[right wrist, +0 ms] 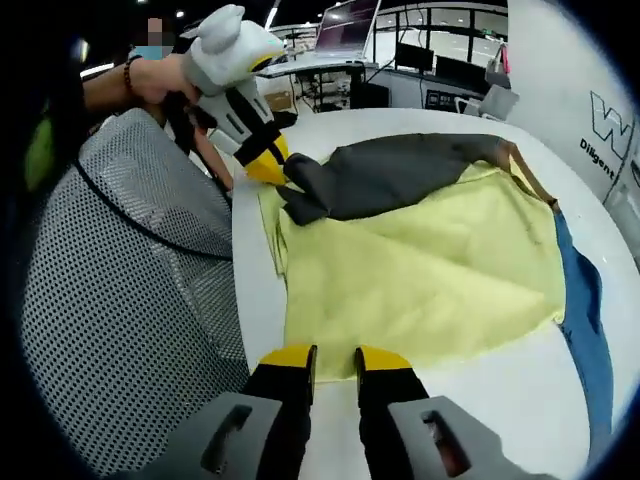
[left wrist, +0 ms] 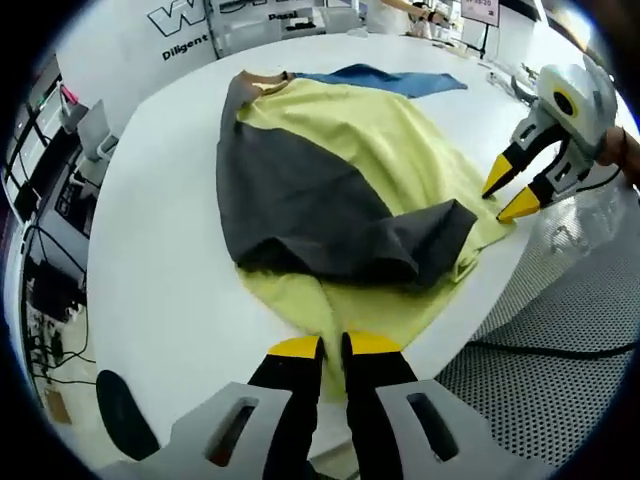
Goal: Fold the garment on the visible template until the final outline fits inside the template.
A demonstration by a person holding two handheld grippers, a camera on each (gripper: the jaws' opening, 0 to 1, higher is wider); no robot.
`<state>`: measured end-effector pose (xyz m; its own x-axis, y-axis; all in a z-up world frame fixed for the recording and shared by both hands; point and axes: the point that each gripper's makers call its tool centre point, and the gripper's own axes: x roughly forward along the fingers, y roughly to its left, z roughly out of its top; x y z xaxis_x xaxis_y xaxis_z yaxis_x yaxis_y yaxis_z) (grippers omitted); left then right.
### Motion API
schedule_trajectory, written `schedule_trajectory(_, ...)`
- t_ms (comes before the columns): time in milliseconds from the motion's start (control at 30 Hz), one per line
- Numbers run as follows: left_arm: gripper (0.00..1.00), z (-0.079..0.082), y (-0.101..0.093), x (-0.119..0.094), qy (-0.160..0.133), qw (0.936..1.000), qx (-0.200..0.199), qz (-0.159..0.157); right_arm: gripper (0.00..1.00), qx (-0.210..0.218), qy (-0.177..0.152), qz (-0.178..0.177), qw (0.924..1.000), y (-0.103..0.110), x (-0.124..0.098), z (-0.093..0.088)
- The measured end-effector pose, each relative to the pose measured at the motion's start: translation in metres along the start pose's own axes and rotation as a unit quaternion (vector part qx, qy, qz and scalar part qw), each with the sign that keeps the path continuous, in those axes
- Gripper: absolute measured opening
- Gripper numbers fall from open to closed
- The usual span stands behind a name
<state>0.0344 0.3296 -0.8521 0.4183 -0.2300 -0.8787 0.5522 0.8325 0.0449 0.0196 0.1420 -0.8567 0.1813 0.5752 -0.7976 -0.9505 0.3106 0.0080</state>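
Left gripper [left wrist: 333, 347]: fingers [left wrist: 296, 348] pinched together on the yellow hem of the garment [left wrist: 350, 170], right at the near edge of the surface [left wrist: 150, 260].
Right gripper [right wrist: 333, 361]: fingers [right wrist: 290, 358] a little apart and holding nothing, with the yellow edge of the garment just past their tips.
Garment: a yellow and dark grey shirt, lying flat on the white surface, with a grey sleeve [left wrist: 430, 235] folded over the yellow part.
Blue cloth [left wrist: 395, 80]: sticks out from under the far side of the garment.
Mesh chair [right wrist: 130, 300]: beside the surface, near the right gripper.
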Motion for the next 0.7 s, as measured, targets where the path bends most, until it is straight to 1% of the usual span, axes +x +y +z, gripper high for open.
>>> schedule_trajectory(33,0.06,0.000,0.000,0.000,0.000,1.0000,0.000,-0.001,0.07,-0.009,0.004,-0.001,1.0000,-0.001,0.000,-0.001)
schedule_trajectory(100,0.05,0.001,-0.001,0.000,-0.001,0.9999,0.014,-0.004,0.04,0.002,0.005,-0.002,1.0000,-0.001,-0.001,-0.001)
schedule_trajectory(133,0.04,0.001,-0.001,0.001,0.000,0.9998,0.020,-0.004,0.00,-0.001,0.005,-0.004,1.0000,-0.002,-0.001,-0.001)
schedule_trajectory(233,0.03,0.002,-0.001,0.001,0.004,0.9996,0.026,-0.001,0.00,0.003,0.010,-0.005,0.9999,-0.003,-0.001,-0.002)
schedule_trajectory(300,0.03,0.001,0.000,0.001,0.007,0.9998,0.020,0.001,0.00,0.016,0.011,-0.001,0.9998,-0.004,-0.001,-0.002)
schedule_trajectory(333,0.03,0.000,0.001,0.000,0.009,0.9999,0.010,0.003,0.00,0.033,0.014,0.000,0.9993,-0.005,-0.003,-0.004)
schedule_trajectory(367,0.03,0.000,0.002,0.000,0.008,0.9999,0.005,0.004,0.00,0.041,0.018,0.000,0.9990,-0.007,-0.005,-0.006)
schedule_trajectory(467,0.02,-0.001,0.004,-0.005,0.005,0.9999,-0.013,0.005,0.00,0.055,0.020,-0.001,0.9983,-0.008,-0.012,-0.012)
schedule_trajectory(533,0.02,-0.001,0.004,-0.006,0.002,0.9999,-0.016,0.005,0.00,0.060,0.025,0.005,0.9979,-0.007,-0.017,-0.018)
schedule_trajectory(600,0.02,-0.001,0.005,-0.006,0.002,0.9998,-0.018,0.007,0.00,0.065,0.036,0.005,0.9972,-0.008,-0.022,-0.026)
schedule_trajectory(700,0.02,-0.002,0.006,-0.007,0.006,0.9998,-0.019,0.011,0.00,0.079,0.040,0.008,0.9960,-0.009,-0.028,-0.031)
